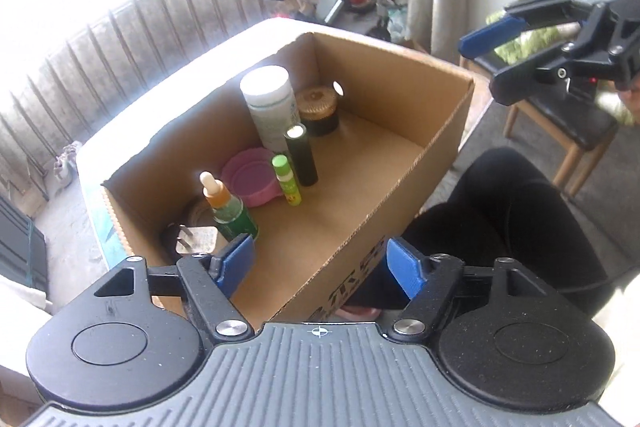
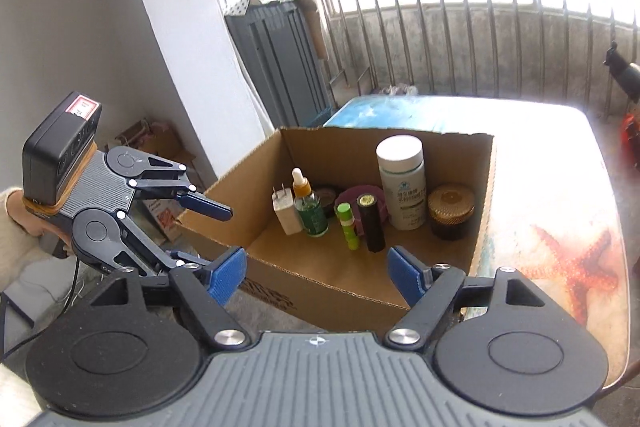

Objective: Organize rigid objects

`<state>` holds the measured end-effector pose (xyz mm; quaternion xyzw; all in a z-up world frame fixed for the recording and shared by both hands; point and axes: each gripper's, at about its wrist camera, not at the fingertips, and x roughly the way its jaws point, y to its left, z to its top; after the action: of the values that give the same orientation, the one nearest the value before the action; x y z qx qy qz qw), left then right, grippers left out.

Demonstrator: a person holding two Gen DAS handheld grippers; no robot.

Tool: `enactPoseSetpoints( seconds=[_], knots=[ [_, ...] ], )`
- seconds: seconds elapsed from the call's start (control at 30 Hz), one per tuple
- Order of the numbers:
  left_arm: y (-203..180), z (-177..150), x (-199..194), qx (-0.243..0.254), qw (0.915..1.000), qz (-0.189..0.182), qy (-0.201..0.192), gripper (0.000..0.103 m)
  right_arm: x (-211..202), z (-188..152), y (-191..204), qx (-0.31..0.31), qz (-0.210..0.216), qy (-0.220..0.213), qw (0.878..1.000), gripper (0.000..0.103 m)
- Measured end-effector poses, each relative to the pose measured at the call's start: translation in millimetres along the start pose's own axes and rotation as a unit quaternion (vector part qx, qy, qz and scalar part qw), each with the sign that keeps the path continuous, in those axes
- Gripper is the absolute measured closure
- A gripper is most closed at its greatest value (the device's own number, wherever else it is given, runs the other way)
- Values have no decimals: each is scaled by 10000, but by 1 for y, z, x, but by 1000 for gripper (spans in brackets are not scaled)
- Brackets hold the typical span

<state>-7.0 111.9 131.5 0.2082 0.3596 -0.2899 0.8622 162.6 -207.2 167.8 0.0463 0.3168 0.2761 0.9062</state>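
An open cardboard box (image 1: 400, 99) (image 2: 236, 187) stands on the table. Inside it, in a row along one wall, are a white bottle (image 1: 266, 103) (image 2: 402, 183), a gold-lidded dark jar (image 1: 318, 109) (image 2: 450, 213), a dark tube (image 1: 302, 155) (image 2: 372, 223), a green lip balm (image 1: 286, 183) (image 2: 347, 225), a pink lid (image 1: 248, 181), a green dropper bottle (image 1: 226, 207) (image 2: 310, 211) and a white plug (image 1: 196, 241) (image 2: 286, 215). My left gripper (image 1: 320, 263) (image 2: 216, 239) hangs open and empty over the box's near corner. My right gripper (image 2: 318, 273) (image 1: 480, 67) is open and empty, just outside the box.
The table top (image 2: 560, 227) has a starfish print and lies to the right of the box. A person's black-clad legs (image 1: 500, 227) are beside the box, a wooden chair (image 1: 560, 131) behind them. A metal railing (image 2: 480, 47) and a grey panel (image 2: 280, 59) stand beyond the table.
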Motion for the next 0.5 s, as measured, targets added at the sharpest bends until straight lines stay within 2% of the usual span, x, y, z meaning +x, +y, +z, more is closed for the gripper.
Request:
enactPoseSetpoints(
  seconds=[0.07, 0.17, 0.27, 0.37, 0.5],
  knots=[
    [-5, -2, -8, -195, 9994, 190, -212, 23, -15, -5, 8, -46, -270, -379, 9989, 17],
    [-13, -13, -18, -532, 9964, 488, -438, 12, -25, -11, 15, -86, -647, -583, 9962, 3],
    [-17, -23, -24, -862, 9934, 558, -505, 9, -30, -19, 16, 111, -642, -758, 9950, 3],
    [-20, -31, -27, -987, 9899, 837, -586, 5, -32, -23, 18, 272, -567, -904, 9939, 3],
    [-24, -36, -33, -1102, 9843, 1101, -833, 0, -32, -26, 29, 245, -911, -1032, 9902, 3]
  ],
)
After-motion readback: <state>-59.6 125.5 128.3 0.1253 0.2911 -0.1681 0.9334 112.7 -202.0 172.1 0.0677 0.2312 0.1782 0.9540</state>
